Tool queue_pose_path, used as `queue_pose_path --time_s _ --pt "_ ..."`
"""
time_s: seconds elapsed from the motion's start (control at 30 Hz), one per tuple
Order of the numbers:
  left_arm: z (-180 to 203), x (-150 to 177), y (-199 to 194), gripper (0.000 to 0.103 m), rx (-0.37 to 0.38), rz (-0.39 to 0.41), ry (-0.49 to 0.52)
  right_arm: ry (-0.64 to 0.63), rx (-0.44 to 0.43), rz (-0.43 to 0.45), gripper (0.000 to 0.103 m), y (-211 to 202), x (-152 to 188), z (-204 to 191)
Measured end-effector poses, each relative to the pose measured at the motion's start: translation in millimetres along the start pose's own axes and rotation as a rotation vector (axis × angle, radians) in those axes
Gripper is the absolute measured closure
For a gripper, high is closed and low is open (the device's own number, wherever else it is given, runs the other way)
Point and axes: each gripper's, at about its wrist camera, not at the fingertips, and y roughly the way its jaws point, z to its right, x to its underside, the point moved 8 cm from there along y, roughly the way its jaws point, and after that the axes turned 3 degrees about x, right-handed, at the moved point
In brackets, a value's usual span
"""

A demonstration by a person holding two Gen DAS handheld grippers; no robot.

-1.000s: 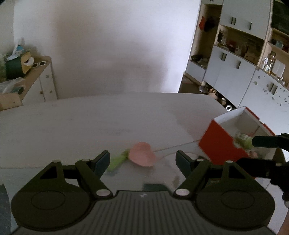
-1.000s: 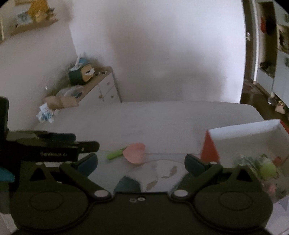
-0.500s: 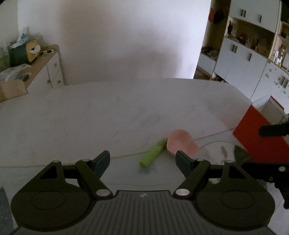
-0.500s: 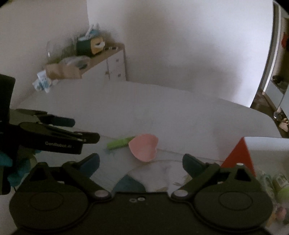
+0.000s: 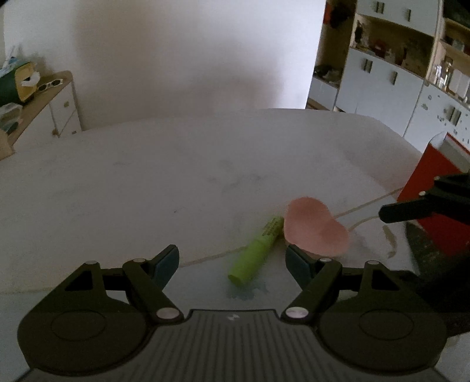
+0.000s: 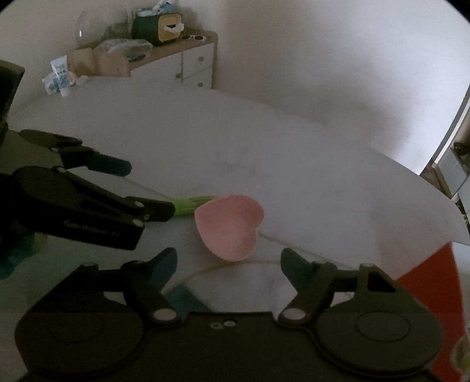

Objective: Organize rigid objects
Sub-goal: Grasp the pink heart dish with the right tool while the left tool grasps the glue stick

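**Two claws over a marker and a heart dish**

A white table is seen in both wrist views, and every place below is given relative to the pink heart dish that lies on it.

Far to the left of the dish and behind the table, a sideboard is seen against the wall, with a tissue box on its top. The left gripper is held just short of the dish, on its left; its jaws are spread, and nothing is pinched between them. A green marker lies flat at the dish's left edge, its far end just beside or touching the rim; which of the two cannot be told. Its near end is seen between the left gripper's fingertips, clear of both pads.

The right gripper is held over the near side of the dish. Its jaws have just been closing, yet they stand apart with nothing between them. To the right of the dish, well apart from it, a red box stands on the table.
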Motion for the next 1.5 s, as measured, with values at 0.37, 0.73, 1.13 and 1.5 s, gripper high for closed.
queue_pose_path --time_s 0.37,0.73,1.13,1.5 --pt "1.8 6.0 27.6 0.025 0.012 -0.008 0.045 -0.036 0.018 -0.005 0.042 30.5 0.8 -1.9" --pt "8.2 -1.1 32.9 0.059 0.029 0.002 0.122 -0.045 0.017 0.016 0.052 40.0 -5.7 -1.3" --pt "11.6 -7.0 31.1 0.086 0.032 -0.037 0.077 -0.017 0.041 0.028 0.054 35.6 -5.5 -1.4" --pt "17.0 -10.3 5.6 0.087 0.045 -0.052 -0.002 0.075 0.052 0.053 0.054 8.6 -8.8 1.1"
